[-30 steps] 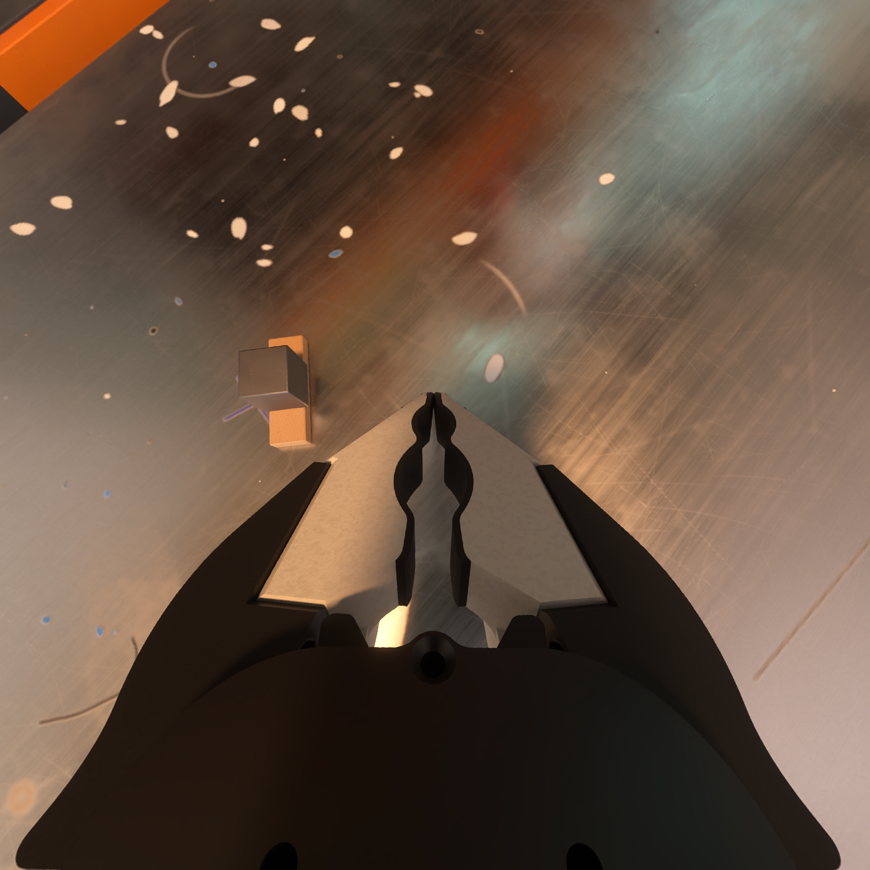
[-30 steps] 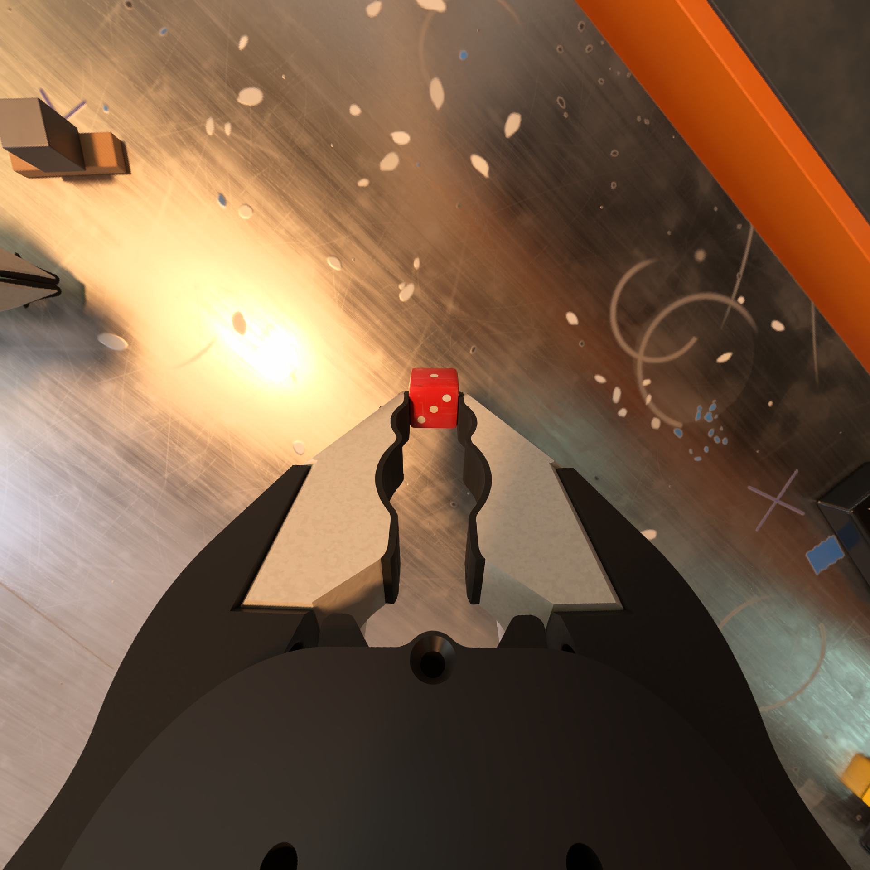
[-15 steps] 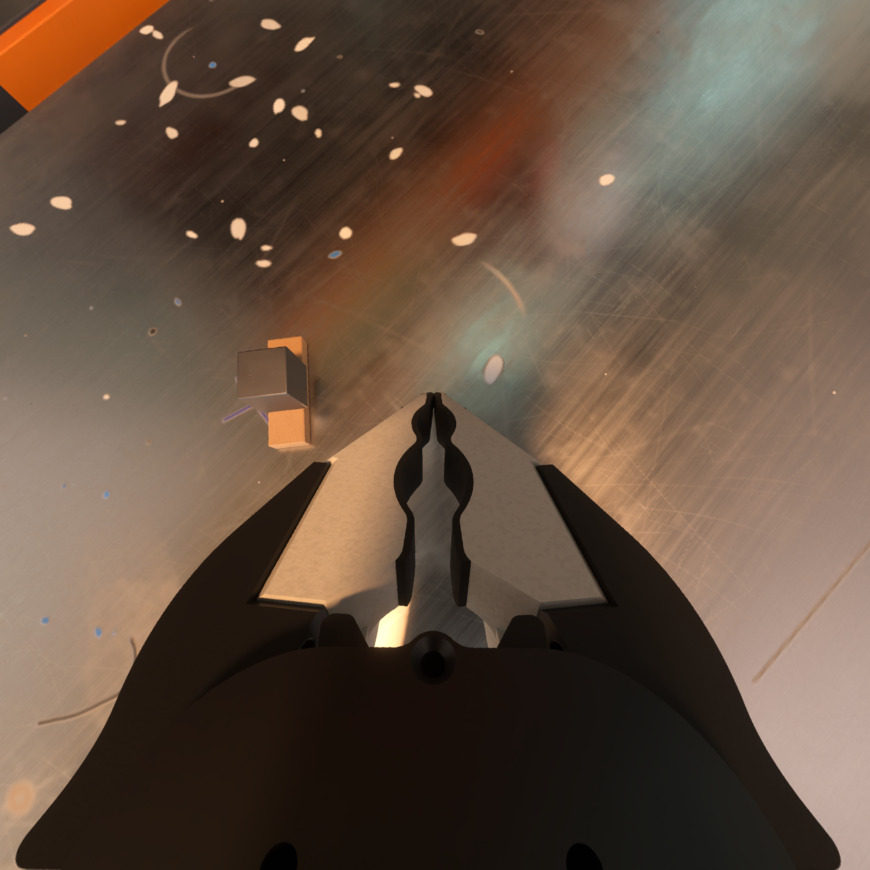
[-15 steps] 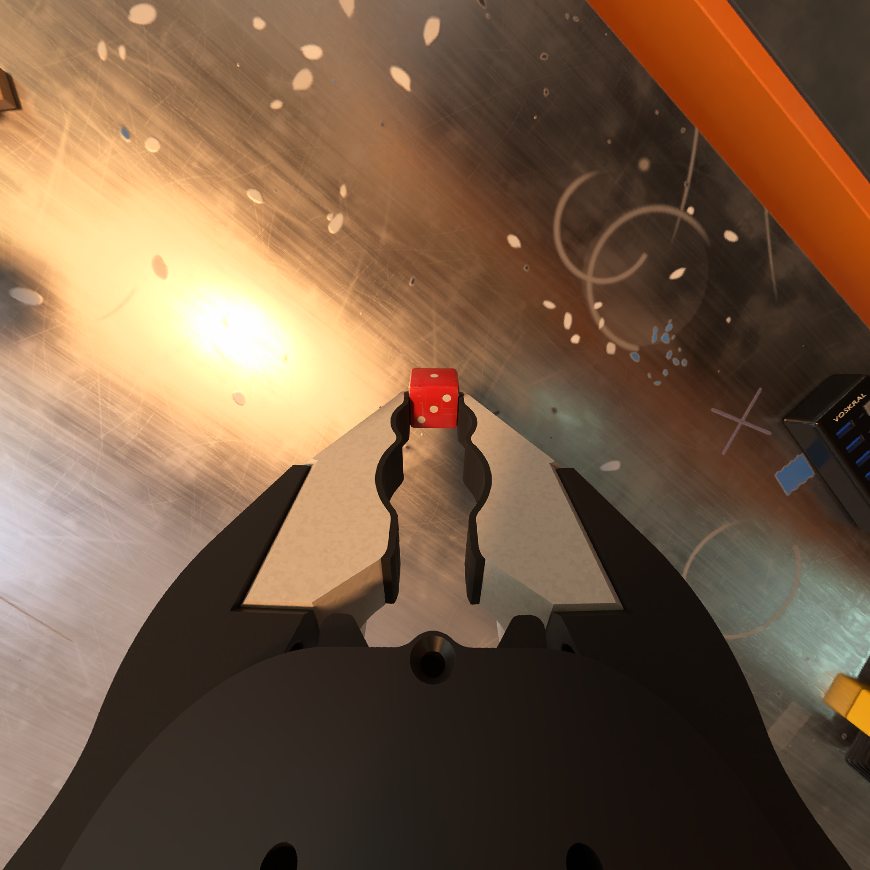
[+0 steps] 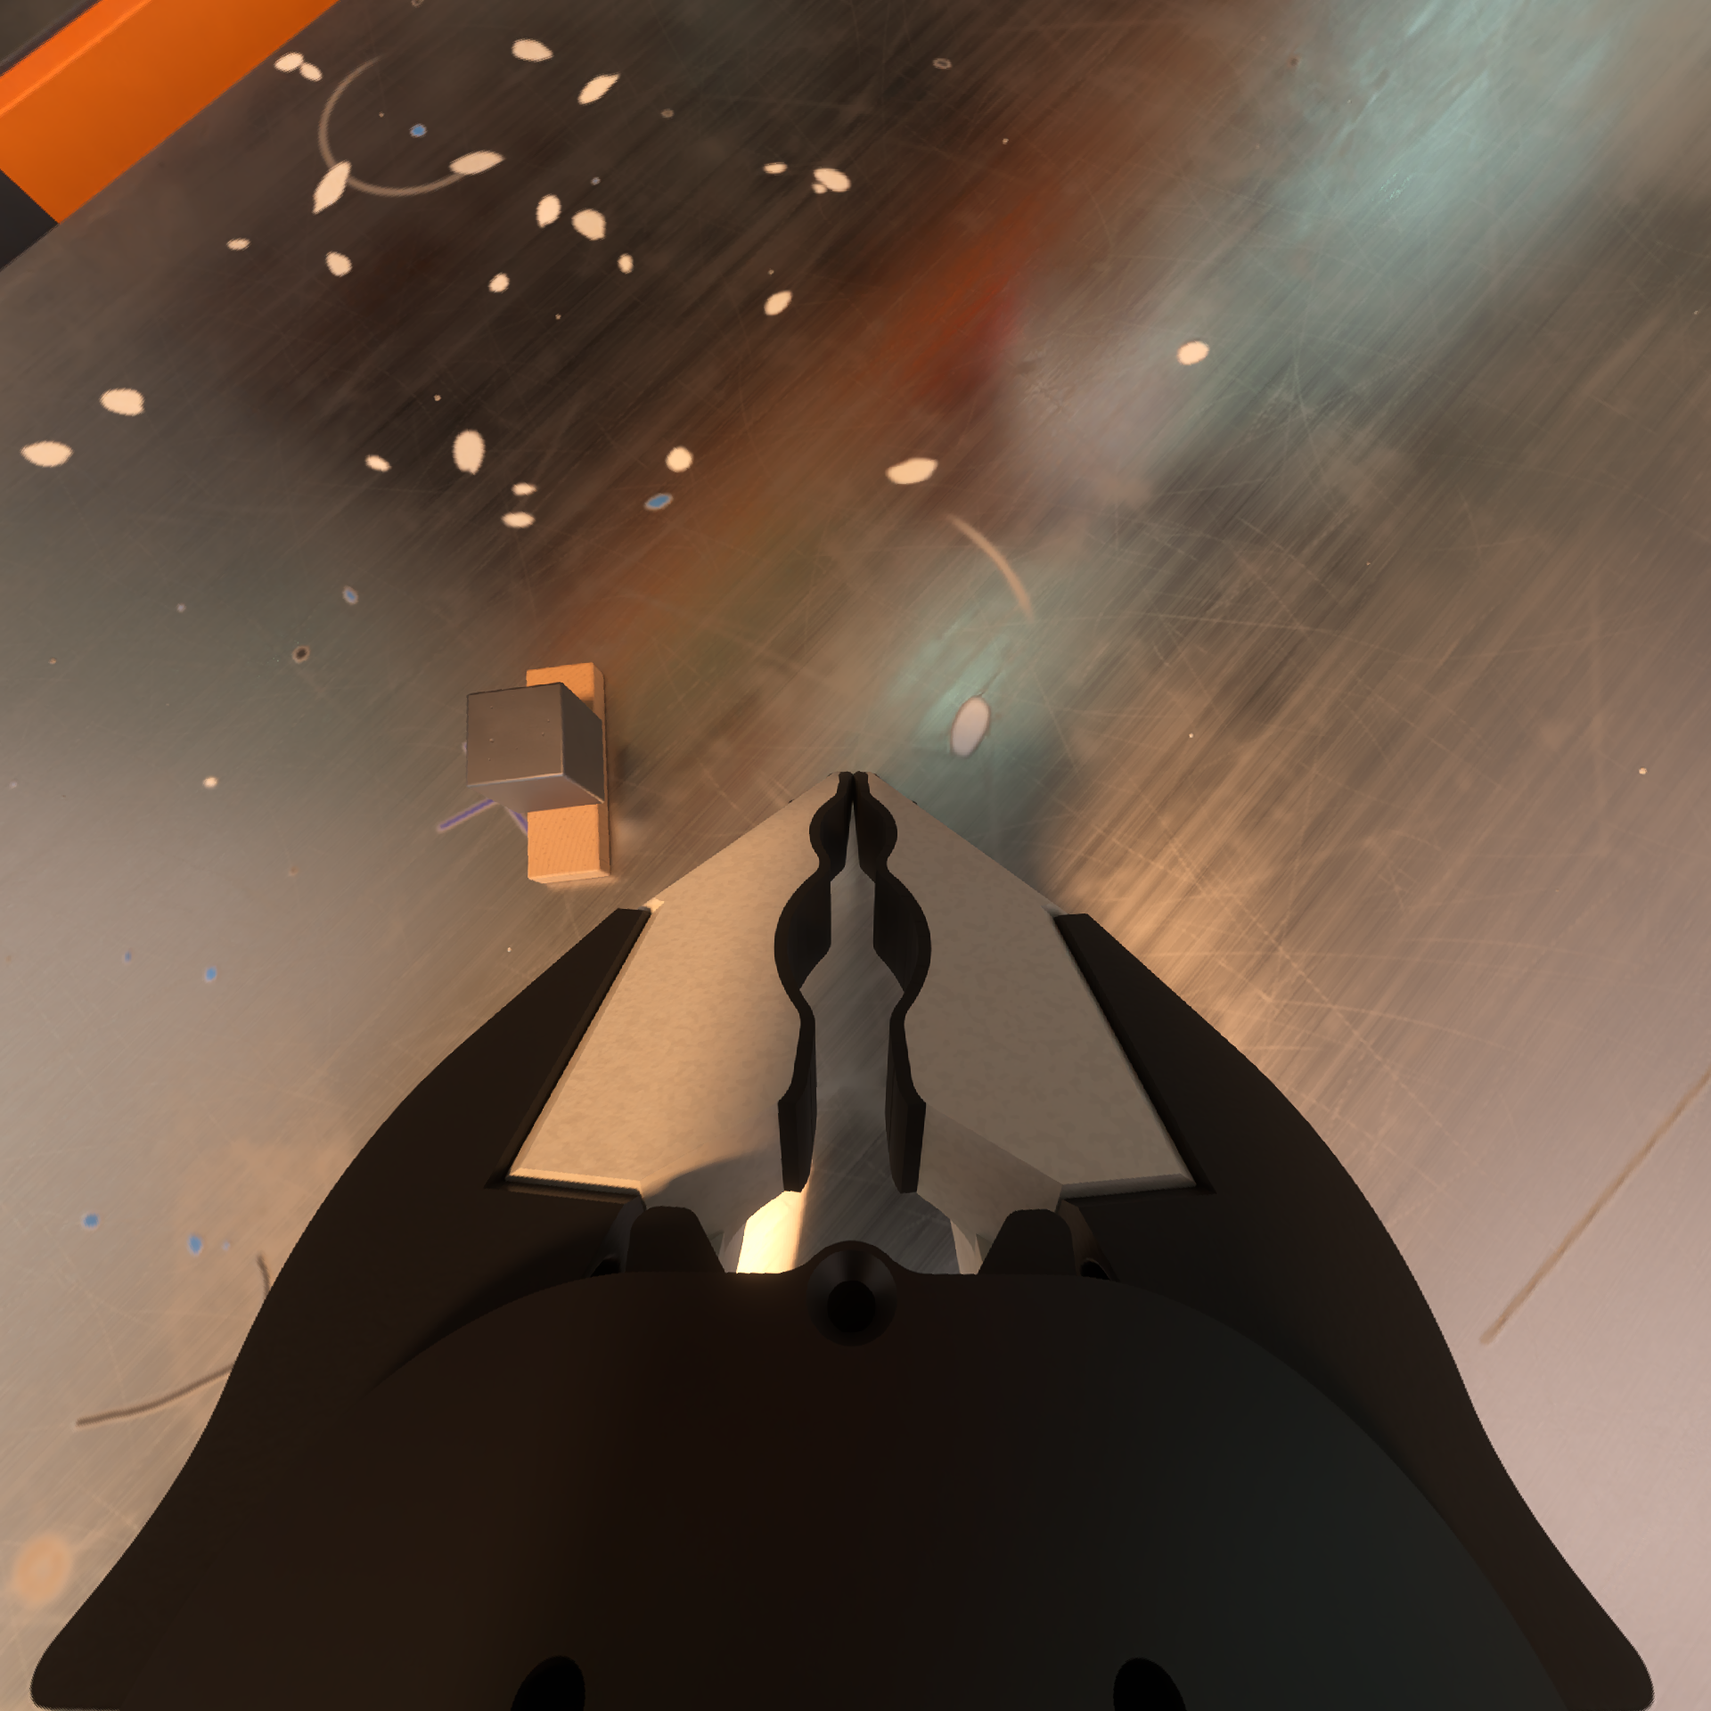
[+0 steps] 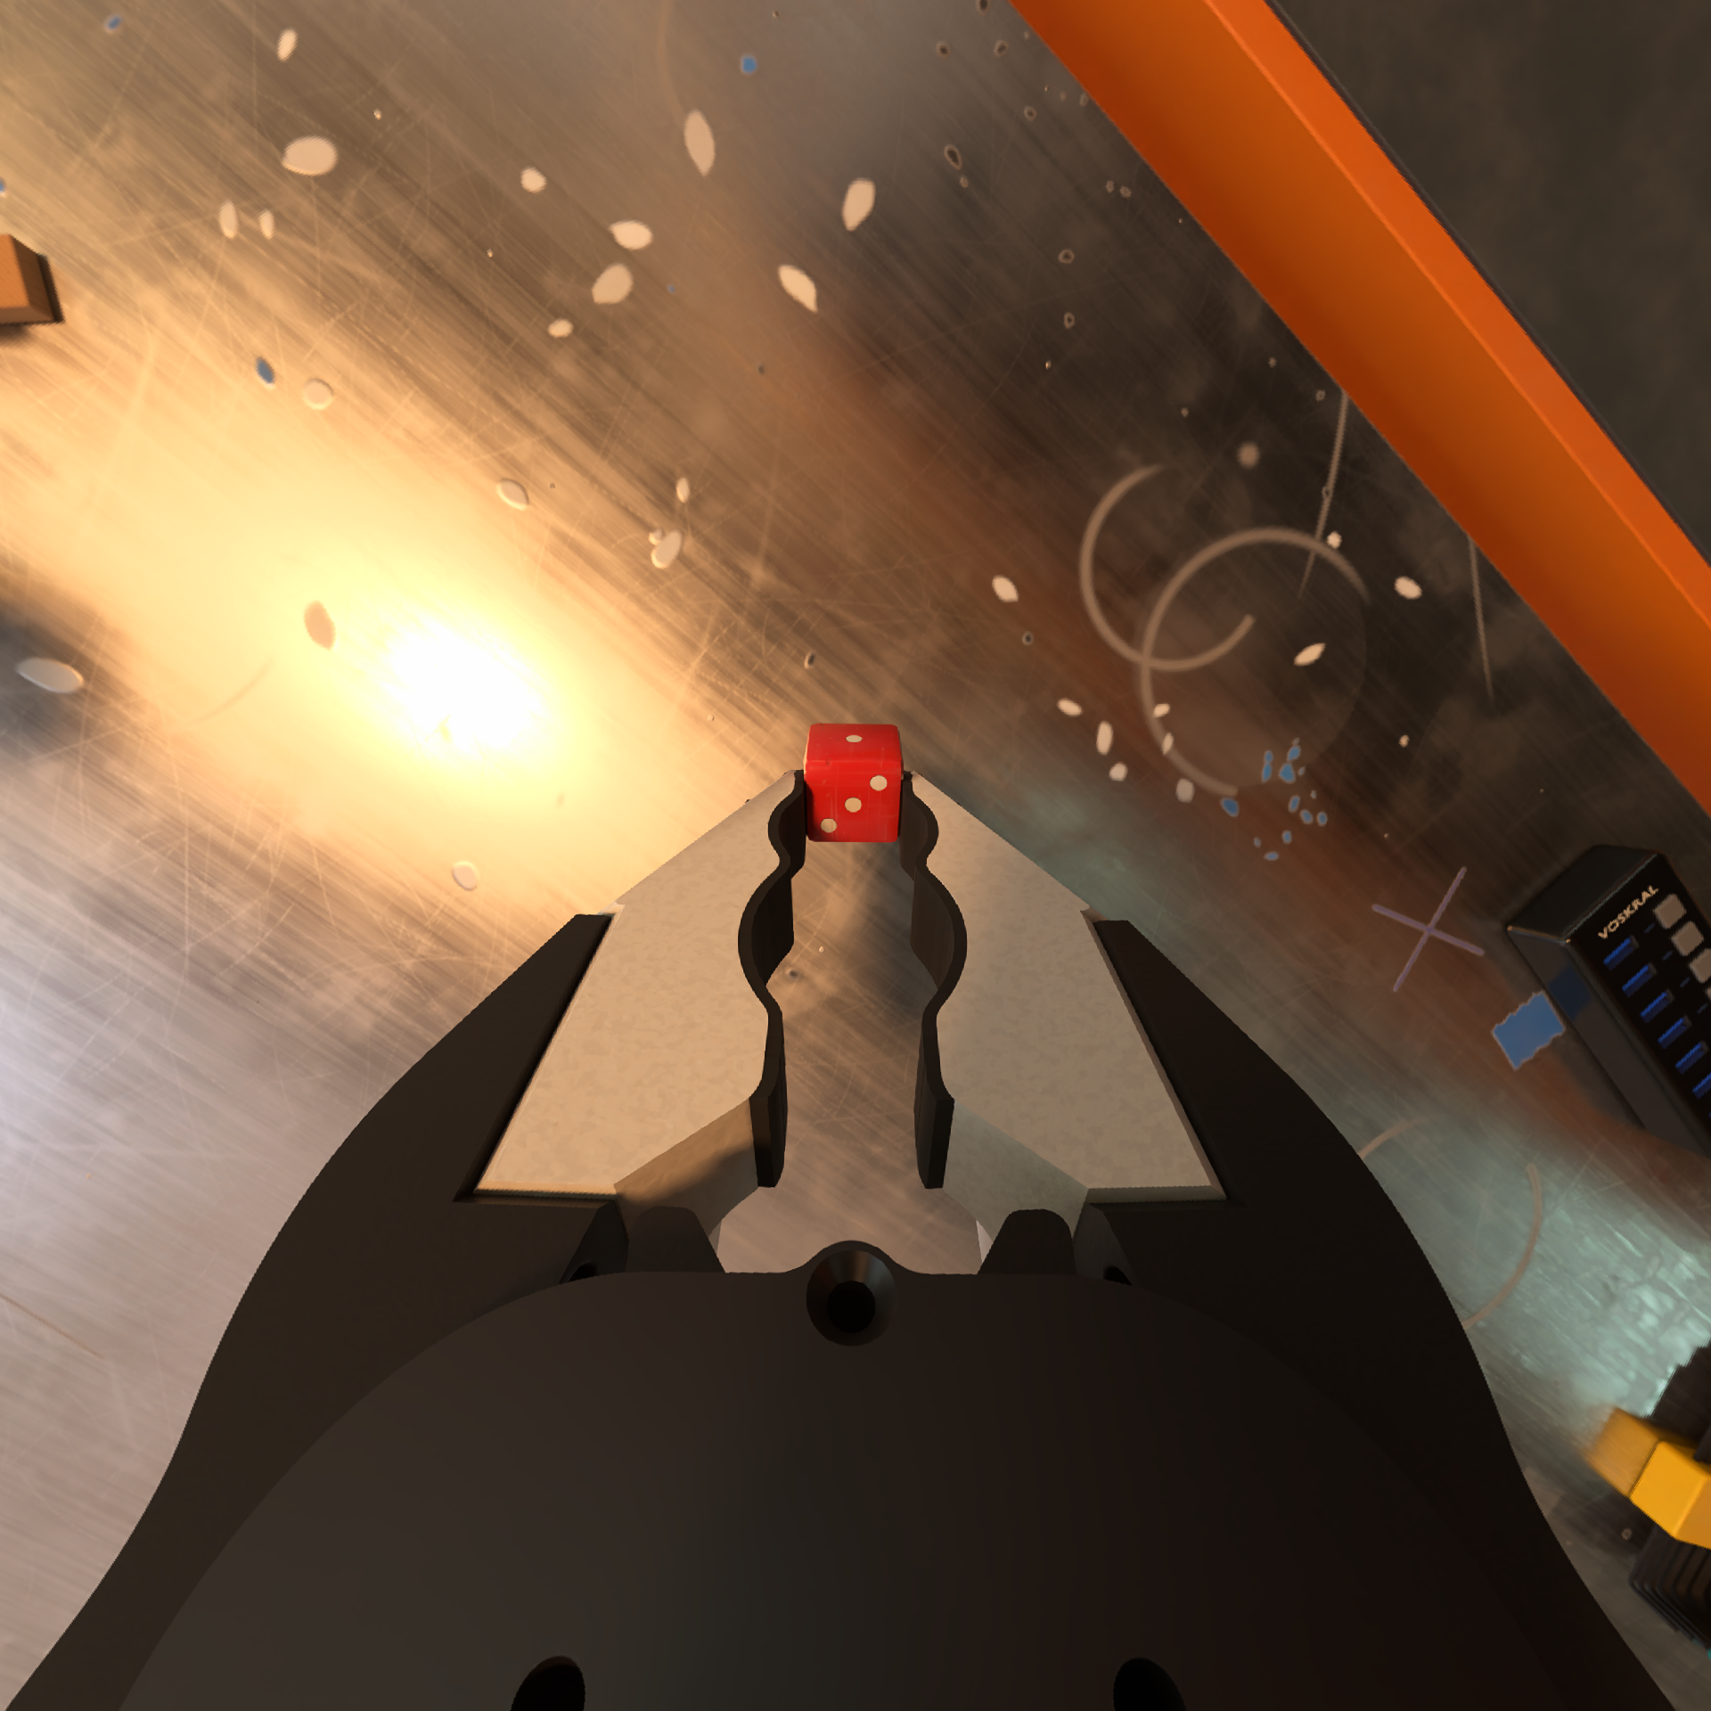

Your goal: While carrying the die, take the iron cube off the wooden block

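In the left wrist view a grey iron cube (image 5: 528,745) sits on a tan wooden block (image 5: 567,841) lying flat on the scratched metal table, ahead and to the left of my left gripper (image 5: 852,782). The left gripper is shut and empty, its tips apart from the block. In the right wrist view my right gripper (image 6: 852,787) is shut on a red die (image 6: 852,782) with white pips, held above the table. One end of the wooden block (image 6: 23,292) shows at that view's far left edge; the iron cube is out of that view.
An orange rail (image 6: 1389,305) runs along the table's far edge and also shows in the left wrist view (image 5: 120,93). A black box with blue ports (image 6: 1639,991) and a yellow and black object (image 6: 1667,1491) lie at the right. Pale flecks dot the table.
The right gripper has swung to the right with the die: the block and cube slid out at the left and the black box came in at the right. The left gripper has barely moved.
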Motion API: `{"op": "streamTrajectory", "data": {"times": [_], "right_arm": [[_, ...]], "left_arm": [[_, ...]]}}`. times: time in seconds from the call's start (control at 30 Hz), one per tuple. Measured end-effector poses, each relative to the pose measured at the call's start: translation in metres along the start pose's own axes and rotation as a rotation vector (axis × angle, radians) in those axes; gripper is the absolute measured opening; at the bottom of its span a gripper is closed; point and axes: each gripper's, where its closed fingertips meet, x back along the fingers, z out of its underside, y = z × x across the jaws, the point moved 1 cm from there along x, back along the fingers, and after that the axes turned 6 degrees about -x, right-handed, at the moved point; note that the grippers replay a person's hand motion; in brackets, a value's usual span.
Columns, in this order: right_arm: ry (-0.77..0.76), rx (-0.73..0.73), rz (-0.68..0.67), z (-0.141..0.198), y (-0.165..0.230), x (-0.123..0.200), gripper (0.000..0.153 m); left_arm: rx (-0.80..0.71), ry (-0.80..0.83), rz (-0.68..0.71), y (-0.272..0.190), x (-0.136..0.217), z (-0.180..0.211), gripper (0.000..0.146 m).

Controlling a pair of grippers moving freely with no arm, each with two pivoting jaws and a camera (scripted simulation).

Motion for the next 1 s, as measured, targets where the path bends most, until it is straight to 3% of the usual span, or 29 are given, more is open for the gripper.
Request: {"op": "streamTrajectory", "data": {"times": [0.2, 0.63, 1.0], "right_arm": [[0.012, 0.007, -0.004, -0.005, 0.0, -0.002, 0.019], [0.016, -0.025, -0.003, 0.025, -0.003, 0.012, 0.019], [0.03, -0.002, -0.003, 0.027, 0.007, 0.014, 0.019]], "left_arm": [[0.003, -0.001, 0.004, 0.0, 0.0, 0.0, 0.0], [-0.003, 0.002, -0.004, 0.0, 0.0, 0.0, 0.0], [-0.002, 0.001, -0.007, 0.0, 0.0, 0.0, 0.0]]}}
